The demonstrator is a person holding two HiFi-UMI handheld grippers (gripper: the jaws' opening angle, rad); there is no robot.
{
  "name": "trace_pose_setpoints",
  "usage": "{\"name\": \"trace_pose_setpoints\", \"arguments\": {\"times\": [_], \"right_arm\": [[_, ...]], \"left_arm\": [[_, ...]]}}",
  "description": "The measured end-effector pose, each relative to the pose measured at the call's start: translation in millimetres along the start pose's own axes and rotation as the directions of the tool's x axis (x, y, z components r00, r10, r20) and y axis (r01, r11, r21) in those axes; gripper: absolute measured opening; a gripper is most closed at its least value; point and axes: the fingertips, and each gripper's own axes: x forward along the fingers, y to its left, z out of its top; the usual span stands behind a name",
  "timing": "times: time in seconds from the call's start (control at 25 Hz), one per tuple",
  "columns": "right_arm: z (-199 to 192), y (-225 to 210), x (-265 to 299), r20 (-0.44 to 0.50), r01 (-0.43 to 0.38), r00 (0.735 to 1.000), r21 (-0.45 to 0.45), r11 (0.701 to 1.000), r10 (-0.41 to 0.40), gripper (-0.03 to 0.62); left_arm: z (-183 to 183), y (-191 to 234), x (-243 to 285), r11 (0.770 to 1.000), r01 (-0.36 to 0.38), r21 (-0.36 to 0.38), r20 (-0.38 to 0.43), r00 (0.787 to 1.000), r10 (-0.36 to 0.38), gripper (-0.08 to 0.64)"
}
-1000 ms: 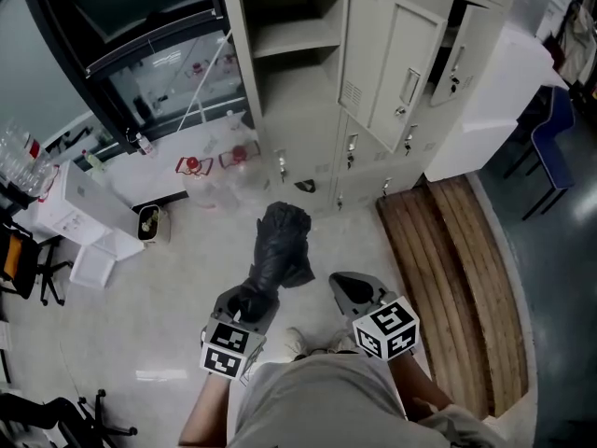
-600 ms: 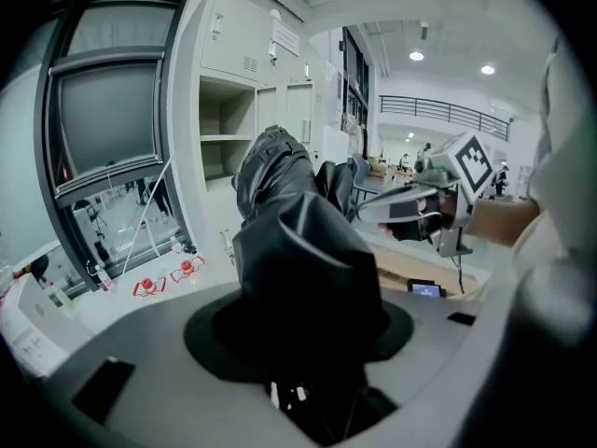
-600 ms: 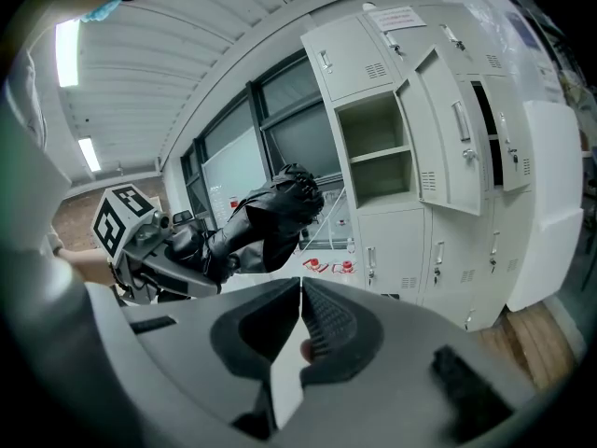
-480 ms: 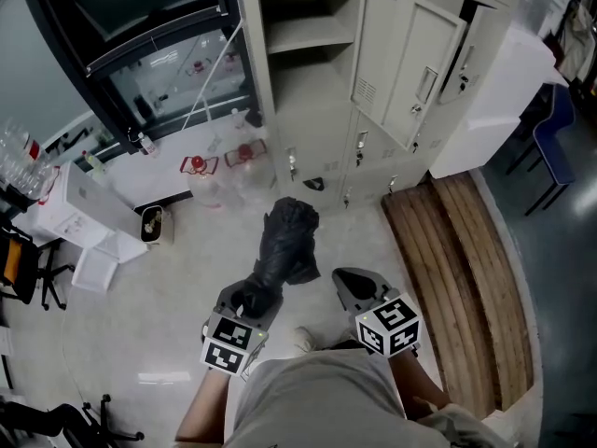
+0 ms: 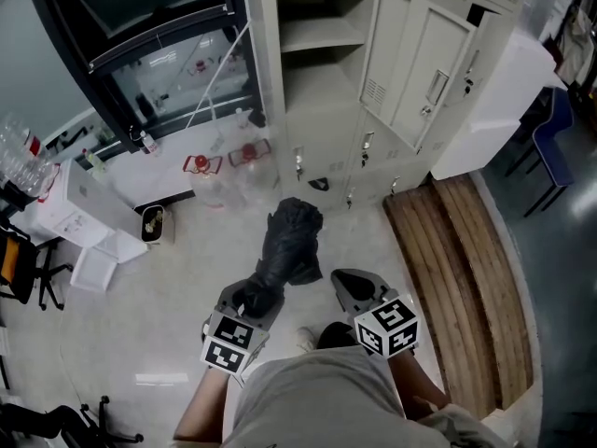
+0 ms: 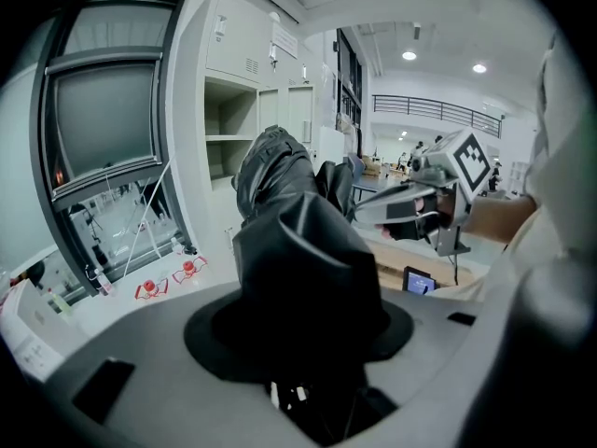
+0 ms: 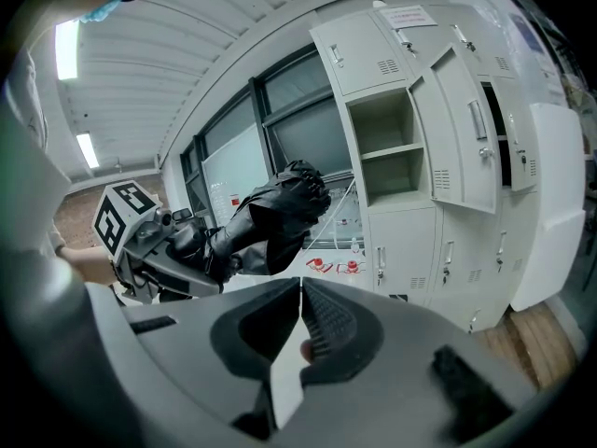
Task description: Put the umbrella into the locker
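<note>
You hold two grippers, each carrying one marker cube. The left gripper (image 5: 254,297) is clamped on one folded black umbrella (image 5: 290,241). In the left gripper view the umbrella (image 6: 298,278) fills the space between the jaws and extends forward and upward from them. The right gripper (image 5: 351,289) sits just beside the left one, apart from the umbrella. Its jaws are together, with nothing between them, as the right gripper view confirms (image 7: 300,329).

The umbrella is in the air above the floor, in front of the beige locker bank (image 5: 326,147) and outside it. One compartment stands open, with one shelf (image 5: 322,34) inside and its door (image 5: 410,63) swung to the right. One wooden slatted platform (image 5: 457,269) lies on the floor to your right.
</note>
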Motion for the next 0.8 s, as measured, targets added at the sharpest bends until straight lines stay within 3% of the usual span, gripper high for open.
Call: {"name": "trace_pose_setpoints", "arguments": {"times": [0.8], "right_arm": [[11,-12,22,-0.001,0.008,1.0,0.007,1.0,-0.008,0.029]], "left_arm": [[7,25,14,1.0,0.013,-0.009,0.006,1.0,-0.013,0.222]]}}
